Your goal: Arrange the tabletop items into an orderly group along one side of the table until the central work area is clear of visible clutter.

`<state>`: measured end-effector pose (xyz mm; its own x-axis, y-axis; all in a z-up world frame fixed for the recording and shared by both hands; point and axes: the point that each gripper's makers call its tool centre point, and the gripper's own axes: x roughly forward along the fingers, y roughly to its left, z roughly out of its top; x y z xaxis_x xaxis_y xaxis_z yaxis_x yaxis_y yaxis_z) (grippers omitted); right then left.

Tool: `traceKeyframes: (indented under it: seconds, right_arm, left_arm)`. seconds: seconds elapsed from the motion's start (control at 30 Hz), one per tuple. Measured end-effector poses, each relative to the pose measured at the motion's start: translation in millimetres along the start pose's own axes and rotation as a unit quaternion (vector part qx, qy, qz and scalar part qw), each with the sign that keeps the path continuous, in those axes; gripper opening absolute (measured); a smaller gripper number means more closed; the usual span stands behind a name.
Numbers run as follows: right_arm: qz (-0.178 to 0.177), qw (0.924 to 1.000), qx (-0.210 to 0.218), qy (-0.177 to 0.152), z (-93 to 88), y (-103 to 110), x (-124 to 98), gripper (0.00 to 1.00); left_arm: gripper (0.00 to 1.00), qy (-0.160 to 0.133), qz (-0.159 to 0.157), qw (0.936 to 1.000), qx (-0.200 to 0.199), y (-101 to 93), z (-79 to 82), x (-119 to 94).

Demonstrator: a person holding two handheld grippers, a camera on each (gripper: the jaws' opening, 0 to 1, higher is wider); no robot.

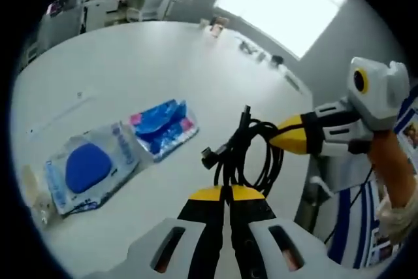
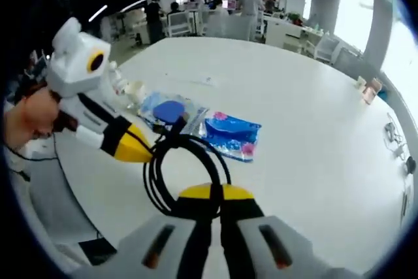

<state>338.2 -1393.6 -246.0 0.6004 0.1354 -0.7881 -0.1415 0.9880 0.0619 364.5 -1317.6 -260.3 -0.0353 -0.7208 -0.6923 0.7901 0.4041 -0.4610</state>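
A coiled black cable (image 1: 239,146) hangs above the white table (image 1: 130,63), held from two sides. My left gripper (image 1: 226,193) is shut on its lower loops. My right gripper (image 1: 274,136) comes in from the right and is shut on the coil's far side. In the right gripper view the cable (image 2: 154,178) loops up from my right gripper (image 2: 212,195), and the left gripper (image 2: 147,153) clamps it from the left. On the table lie a clear packet with a blue disc (image 1: 88,168) (image 2: 171,110) and a blue and pink packet (image 1: 163,125) (image 2: 232,134).
Small clear plastic items (image 1: 36,194) (image 2: 127,89) sit beside the disc packet near the table edge. Small objects (image 1: 219,25) (image 2: 372,89) and dark bits (image 1: 251,47) (image 2: 392,132) rest along the far rim. A person's hand (image 2: 36,112) grips the left tool.
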Motion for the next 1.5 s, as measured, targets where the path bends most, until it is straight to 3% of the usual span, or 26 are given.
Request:
traceKeyframes:
  seconds: [0.4, 0.63, 1.5]
  right_arm:
    - [0.025, 0.9975, 0.019, 0.063, -25.5, -5, 52, 0.0]
    - [0.027, 0.9956, 0.027, 0.086, -39.6, -10, 68, 0.0]
    - [0.02, 0.9936, 0.042, 0.103, -55.6, -22, 103, 0.0]
  left_arm:
    - [0.0, 0.056, 0.001, 0.997, -0.053, 36.1, -26.0, 37]
    - [0.0, 0.078, -0.003, 0.9943, -0.074, 46.3, -36.4, 54]
    - [0.0, 0.091, -0.006, 0.9901, -0.107, 66.1, -44.5, 82]
